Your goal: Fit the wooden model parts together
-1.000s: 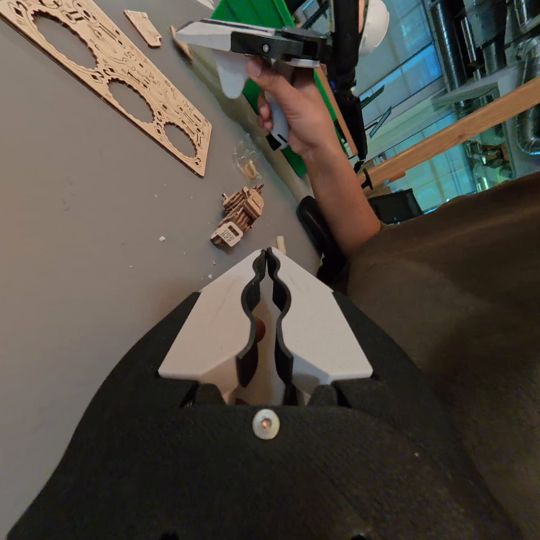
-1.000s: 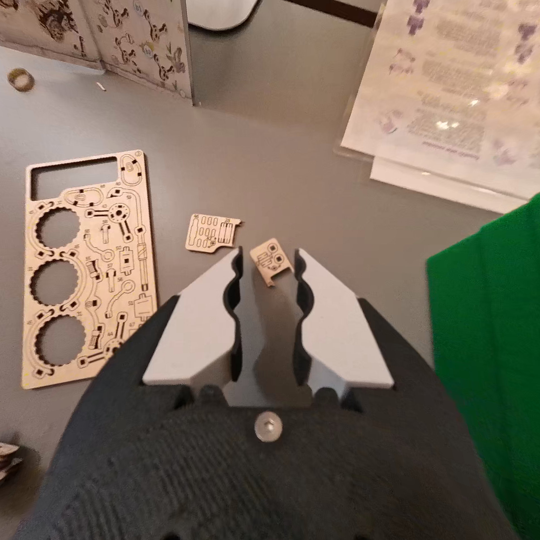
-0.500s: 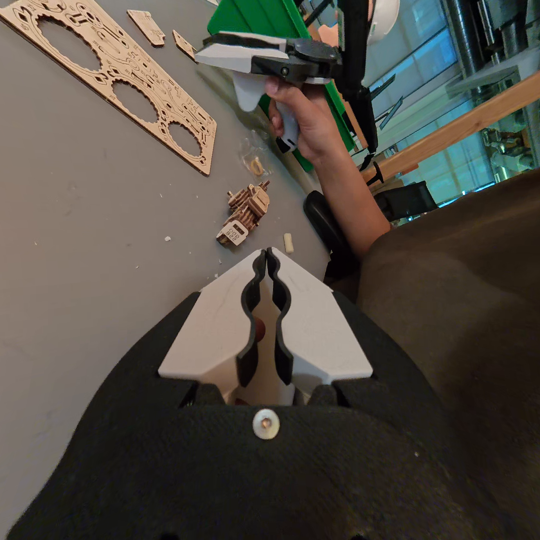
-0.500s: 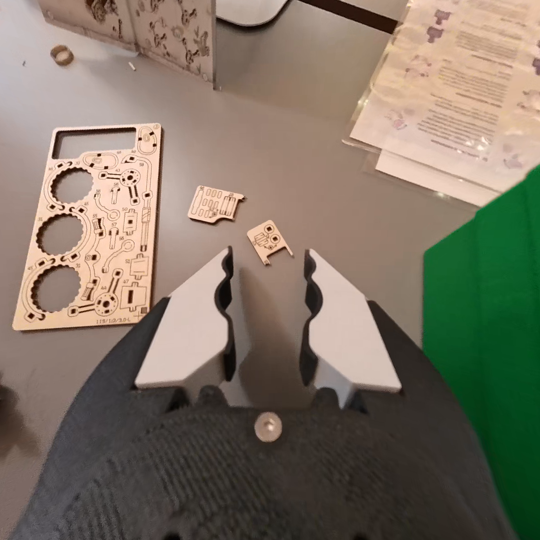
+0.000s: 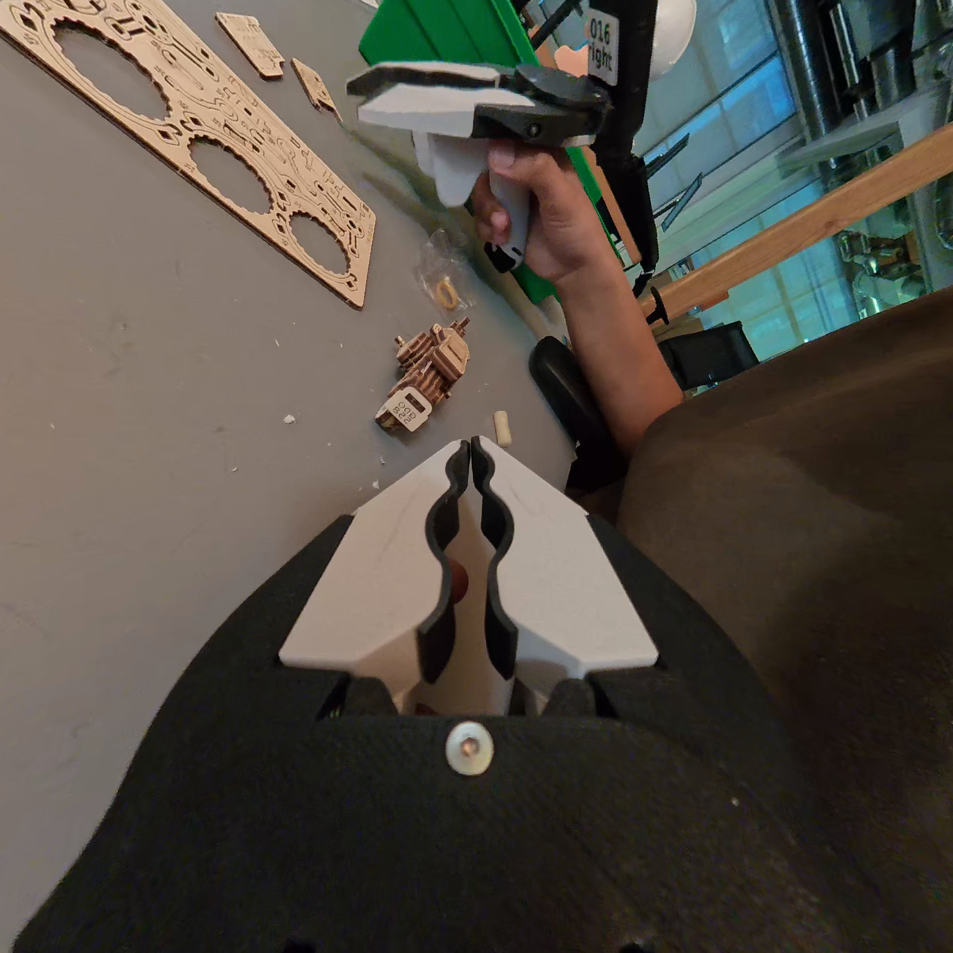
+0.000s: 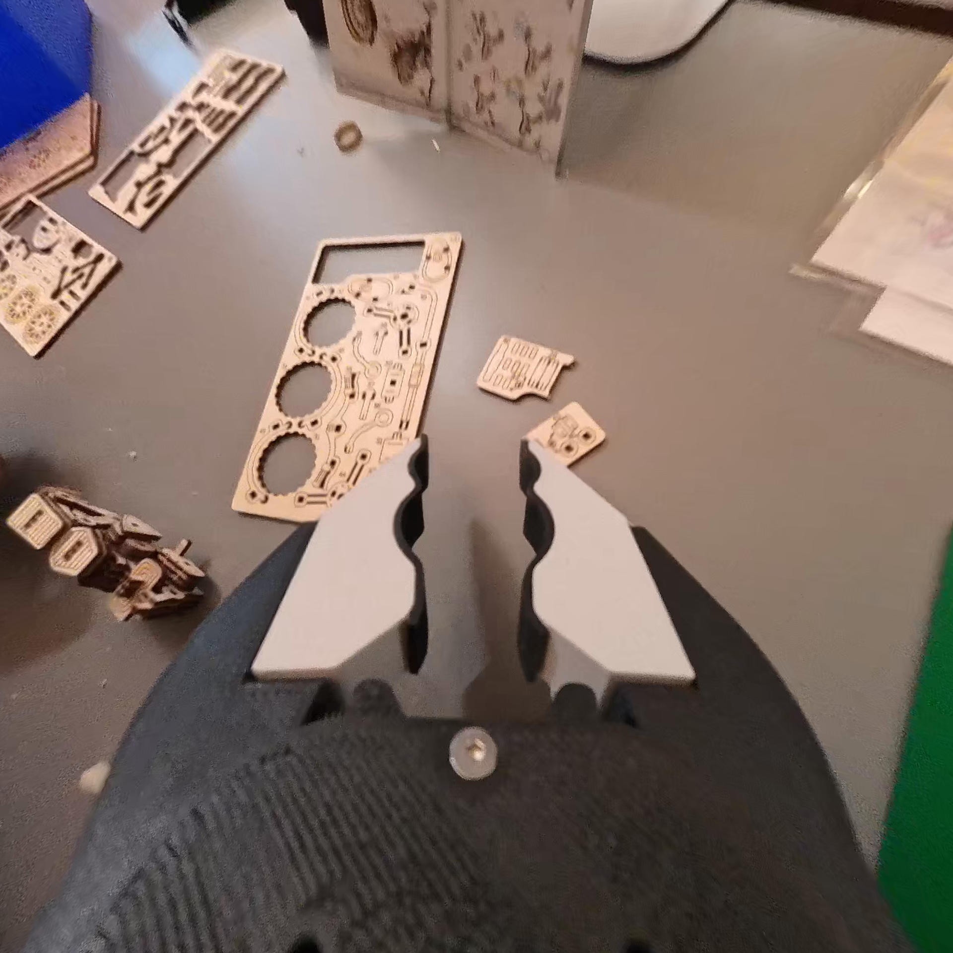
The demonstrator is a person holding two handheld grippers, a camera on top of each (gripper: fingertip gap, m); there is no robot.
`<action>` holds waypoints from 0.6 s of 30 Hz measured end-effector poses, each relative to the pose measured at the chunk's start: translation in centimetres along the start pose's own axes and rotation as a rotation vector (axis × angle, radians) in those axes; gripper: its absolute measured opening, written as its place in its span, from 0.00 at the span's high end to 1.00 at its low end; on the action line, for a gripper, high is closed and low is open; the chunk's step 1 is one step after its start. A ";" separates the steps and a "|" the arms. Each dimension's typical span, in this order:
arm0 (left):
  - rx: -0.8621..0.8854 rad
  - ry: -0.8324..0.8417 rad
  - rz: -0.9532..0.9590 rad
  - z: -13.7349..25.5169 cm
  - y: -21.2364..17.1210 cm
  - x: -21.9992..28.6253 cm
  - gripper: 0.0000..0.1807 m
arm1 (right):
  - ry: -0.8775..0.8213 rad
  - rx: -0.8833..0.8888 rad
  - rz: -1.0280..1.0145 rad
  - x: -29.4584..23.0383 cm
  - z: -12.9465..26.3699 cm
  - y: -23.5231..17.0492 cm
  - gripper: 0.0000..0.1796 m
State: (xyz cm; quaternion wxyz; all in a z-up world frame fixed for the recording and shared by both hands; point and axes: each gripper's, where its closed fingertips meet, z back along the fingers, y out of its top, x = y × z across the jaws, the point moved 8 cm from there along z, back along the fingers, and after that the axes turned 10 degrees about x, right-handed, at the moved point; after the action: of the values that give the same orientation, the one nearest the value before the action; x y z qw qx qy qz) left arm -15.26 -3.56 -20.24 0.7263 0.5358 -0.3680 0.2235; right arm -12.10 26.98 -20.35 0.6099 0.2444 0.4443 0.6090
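Observation:
A partly built brown wooden model (image 5: pixel 430 376) lies on the grey table (image 5: pixel 129 464), just beyond my left gripper (image 5: pixel 470 444), which is shut and empty. The model also shows in the right wrist view (image 6: pixel 103 562), at the left. My right gripper (image 6: pixel 472 446) is open and empty above the table, between a large laser-cut parts sheet (image 6: pixel 356 381) with three round holes and a small wooden piece (image 6: pixel 567 433). A second small piece (image 6: pixel 523 367) lies just beyond. In the left wrist view the right gripper (image 5: pixel 381 98) is held by a hand above the sheet (image 5: pixel 196 139).
More cut sheets (image 6: pixel 191 134) lie at the far left beside a blue object (image 6: pixel 36 67). A printed box (image 6: pixel 459 72) stands at the back, papers in clear sleeves (image 6: pixel 897 268) at the right, a green bin (image 6: pixel 923 722) at the near right. A small plastic bag (image 5: pixel 443 273) lies near the model. My hands' fingertips stand some 25 centimeters from each other.
My right gripper has opened wider and pulled back and to the left, away from the small piece, so the model and far sheets come into view. My left gripper has stayed shut and nearly still.

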 end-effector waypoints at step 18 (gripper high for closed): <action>0.006 -0.007 0.021 0.1 0.1 0.0 1.00 | -0.065 -0.046 0.178 -0.4 -0.9 -0.2 0.86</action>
State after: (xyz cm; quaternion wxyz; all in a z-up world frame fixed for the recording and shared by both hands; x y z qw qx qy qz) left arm -15.35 -3.63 -20.21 0.7210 0.5348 -0.3756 0.2304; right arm -12.68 26.31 -20.81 0.5730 0.2885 0.3866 0.6625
